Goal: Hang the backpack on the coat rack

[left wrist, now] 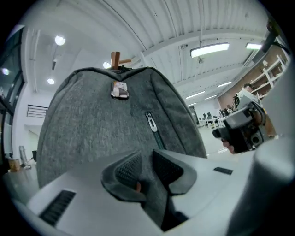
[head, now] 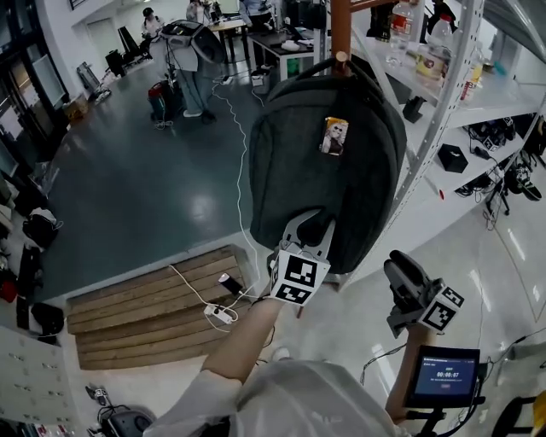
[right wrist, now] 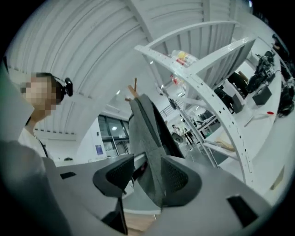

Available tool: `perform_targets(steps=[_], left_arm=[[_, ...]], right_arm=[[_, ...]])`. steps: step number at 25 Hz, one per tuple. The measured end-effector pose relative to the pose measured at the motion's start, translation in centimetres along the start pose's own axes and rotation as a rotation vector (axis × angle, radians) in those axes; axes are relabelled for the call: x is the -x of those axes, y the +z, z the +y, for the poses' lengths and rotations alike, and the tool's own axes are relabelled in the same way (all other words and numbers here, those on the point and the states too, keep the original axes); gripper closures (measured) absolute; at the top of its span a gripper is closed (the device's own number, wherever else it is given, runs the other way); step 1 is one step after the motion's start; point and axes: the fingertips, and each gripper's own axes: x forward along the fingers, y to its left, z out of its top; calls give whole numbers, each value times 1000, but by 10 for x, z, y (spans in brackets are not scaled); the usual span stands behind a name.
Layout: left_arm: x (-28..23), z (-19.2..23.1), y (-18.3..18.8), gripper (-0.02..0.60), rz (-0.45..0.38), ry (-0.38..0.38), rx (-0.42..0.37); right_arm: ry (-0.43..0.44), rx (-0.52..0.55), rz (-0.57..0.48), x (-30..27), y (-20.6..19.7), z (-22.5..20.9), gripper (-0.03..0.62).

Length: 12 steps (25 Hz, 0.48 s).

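Note:
A dark grey backpack (head: 324, 171) hangs by its top loop from a peg of the brown wooden coat rack (head: 340, 26). A small picture tag (head: 333, 136) hangs on its front. My left gripper (head: 311, 230) is at the bag's bottom edge, shut on a fold of the grey fabric (left wrist: 150, 184). The bag's front and zipper pull (left wrist: 151, 121) fill the left gripper view, with the rack peg (left wrist: 115, 59) above. My right gripper (head: 399, 271) is lower right of the bag, apart from it, jaws open. The right gripper view shows the bag (right wrist: 147, 133) side-on beyond the jaws.
White metal shelving (head: 461, 94) with bottles (head: 401, 26) and dark gear stands close on the right of the rack. A wooden step platform (head: 153, 299) with a power strip (head: 222, 314) and white cable lies lower left. People stand at desks far back (head: 192, 51). A small screen (head: 444, 375) is at lower right.

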Motion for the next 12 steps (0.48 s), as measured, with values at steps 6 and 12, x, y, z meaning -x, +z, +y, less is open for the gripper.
perform_targets(steps=[6,12], left_arm=[[13,-18,-26,494,30,-122,140],[55,-6,-15,494,-69,-175,360]], right_arm=[[-21,110,-98,-7,10,25,410],[20,216,-4,-46,-20,54,411]])
